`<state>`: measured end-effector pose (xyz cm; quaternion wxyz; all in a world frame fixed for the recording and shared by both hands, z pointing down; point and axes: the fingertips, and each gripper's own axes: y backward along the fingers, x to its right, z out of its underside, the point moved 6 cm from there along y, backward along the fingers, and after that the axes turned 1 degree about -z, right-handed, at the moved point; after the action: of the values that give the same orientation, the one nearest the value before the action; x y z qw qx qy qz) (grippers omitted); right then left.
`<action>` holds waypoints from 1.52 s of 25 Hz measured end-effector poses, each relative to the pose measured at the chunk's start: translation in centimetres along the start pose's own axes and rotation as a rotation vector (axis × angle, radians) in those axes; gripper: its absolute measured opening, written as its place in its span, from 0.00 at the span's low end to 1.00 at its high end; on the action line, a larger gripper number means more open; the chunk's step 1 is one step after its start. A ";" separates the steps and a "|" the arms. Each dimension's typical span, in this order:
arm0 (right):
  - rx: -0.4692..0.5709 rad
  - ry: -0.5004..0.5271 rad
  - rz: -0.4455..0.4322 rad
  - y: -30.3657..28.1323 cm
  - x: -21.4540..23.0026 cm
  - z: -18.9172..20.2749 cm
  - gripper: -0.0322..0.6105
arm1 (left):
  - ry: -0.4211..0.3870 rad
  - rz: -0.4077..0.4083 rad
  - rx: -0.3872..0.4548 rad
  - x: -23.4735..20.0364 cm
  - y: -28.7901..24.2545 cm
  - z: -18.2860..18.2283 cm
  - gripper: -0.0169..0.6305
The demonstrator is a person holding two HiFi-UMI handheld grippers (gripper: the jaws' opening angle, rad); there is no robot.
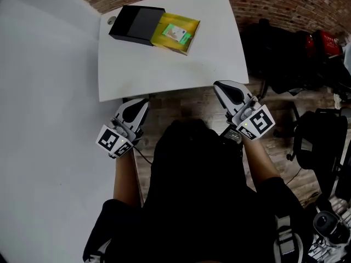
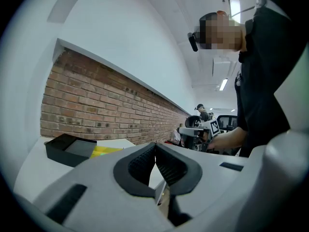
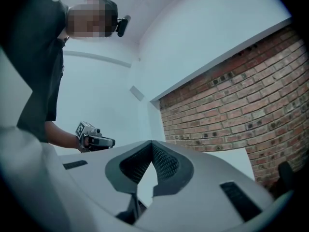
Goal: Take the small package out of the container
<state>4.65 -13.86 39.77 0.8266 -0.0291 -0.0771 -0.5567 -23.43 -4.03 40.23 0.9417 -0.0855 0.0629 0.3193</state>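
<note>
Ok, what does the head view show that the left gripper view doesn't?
Only the head view: the small package lying in the yellow tray, and the whole white table. Only the left gripper view: the left gripper with its jaws pressed together and nothing between them, and ceiling lights. Both: the black box, the yellow tray sticking out of it, the right gripper and the brick wall.

You work under bright, even overhead light: the white tabletop (image 1: pixel 164 64) shows no glare, and the container (image 1: pixel 134 23) casts only a faint, soft shadow. Your dark clothing reads as near-featureless black. Both gripper views are fisheye, with black corners and a bowed brick wall (image 2: pixel 96 105). A ceiling strip light (image 2: pixel 234 6) blows out white, and the close foreground looks soft.
</note>
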 end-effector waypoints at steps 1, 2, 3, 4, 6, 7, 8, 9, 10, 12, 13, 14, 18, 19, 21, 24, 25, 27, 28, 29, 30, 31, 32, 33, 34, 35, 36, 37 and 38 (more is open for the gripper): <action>0.003 -0.003 0.010 -0.1 0.5 0.0 0.06 | -0.002 0.008 -0.002 -0.7 -0.6 -0.2 0.05; 0.001 -0.006 0.020 -0.2 0.9 0.1 0.06 | -0.004 0.020 -0.005 -1.3 -1.2 -0.2 0.05; -0.004 -0.006 0.032 -0.3 1.2 0.3 0.06 | -0.004 0.037 -0.011 -2.0 -1.9 -0.2 0.05; -0.010 -0.004 0.044 -0.5 1.5 0.4 0.06 | -0.004 0.059 -0.020 -2.7 -2.5 0.0 0.05; -0.020 0.003 0.071 -0.9 2.2 0.5 0.06 | -0.004 0.106 -0.050 -4.3 -4.0 0.5 0.05; -0.023 0.006 0.086 -1.3 2.7 0.5 0.06 | -0.007 0.126 -0.068 -5.2 -4.7 0.8 0.05; -0.026 0.007 0.105 -1.7 3.2 0.5 0.06 | -0.011 0.143 -0.086 -6.2 -5.3 0.9 0.05; -0.029 0.005 0.128 -2.1 3.7 0.6 0.06 | -0.019 0.159 -0.103 -7.3 -5.9 1.0 0.05; -0.032 0.000 0.154 -2.6 4.1 0.6 0.06 | -0.030 0.176 -0.117 -8.5 -6.5 0.9 0.05; -0.042 -0.008 0.199 -3.6 4.6 0.7 0.06 | -0.066 0.209 -0.141 -10.8 -7.8 0.3 0.05; -0.051 -0.009 0.214 -4.3 4.8 0.9 0.06 | -0.092 0.223 -0.152 -12.0 -8.4 0.0 0.05; -0.061 -0.009 0.225 -5.1 5.0 1.0 0.06 | -0.122 0.233 -0.165 -13.2 -8.9 -0.4 0.05; -0.081 0.002 0.262 -8.7 5.9 1.1 0.06 | -0.245 0.283 -0.242 -17.7 -10.8 -1.2 0.05; -0.081 0.002 0.275 -9.4 6.0 1.1 0.06 | -0.265 0.303 -0.269 -18.6 -11.2 -1.2 0.05; -0.083 0.000 0.308 -10.5 6.0 1.1 0.06 | -0.303 0.350 -0.322 -19.9 -12.0 -0.9 0.05; -0.119 0.032 0.362 -11.4 5.6 1.3 0.06 | -0.394 0.428 -0.377 -21.9 -13.1 0.1 0.05; -0.144 0.053 0.381 -11.6 5.4 1.5 0.06 | -0.421 0.446 -0.407 -22.6 -13.4 0.7 0.05; -0.183 0.085 0.423 -11.7 4.7 1.7 0.06 | -0.481 0.477 -0.472 -23.8 -14.3 1.8 0.05; -0.192 0.092 0.448 -11.6 4.4 1.8 0.06 | -0.512 0.495 -0.497 -24.2 -14.9 2.2 0.05; -0.193 0.095 0.472 -11.3 4.2 1.8 0.06 | -0.538 0.512 -0.513 -24.6 -15.7 2.3 0.05; -0.190 0.097 0.492 -11.1 4.1 1.8 0.06 | -0.555 0.527 -0.526 -24.8 -16.4 2.4 0.05; -0.186 0.099 0.506 -10.7 4.1 1.9 0.06 | -0.560 0.541 -0.538 -24.8 -17.0 2.4 0.05; -0.186 0.103 0.515 -10.4 4.1 2.0 0.06 | -0.557 0.553 -0.550 -24.7 -17.6 2.5 0.05; -0.188 0.106 0.521 -10.2 4.0 2.1 0.06 | -0.555 0.562 -0.560 -24.6 -18.1 2.7 0.05; -0.190 0.107 0.528 -10.0 3.9 2.2 0.06 | -0.557 0.571 -0.567 -24.5 -18.6 2.9 0.05; -0.191 0.106 0.535 -9.8 3.8 2.4 0.06 | -0.565 0.582 -0.572 -24.5 -19.2 3.1 0.05; -0.188 0.105 0.544 -9.6 3.7 2.5 0.06 | -0.576 0.594 -0.580 -24.5 -19.8 3.3 0.05; -0.183 0.103 0.554 -9.5 3.6 2.7 0.06 | -0.590 0.608 -0.589 -24.5 -20.4 3.4 0.05; -0.177 0.100 0.563 -9.3 3.6 2.8 0.06 | -0.606 0.620 -0.598 -24.4 -20.9 3.6 0.05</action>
<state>-2.87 -20.29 42.77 0.9456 -0.0939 0.0236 -0.3108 -29.60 -34.08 50.47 0.7134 -0.2314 -0.2838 0.5975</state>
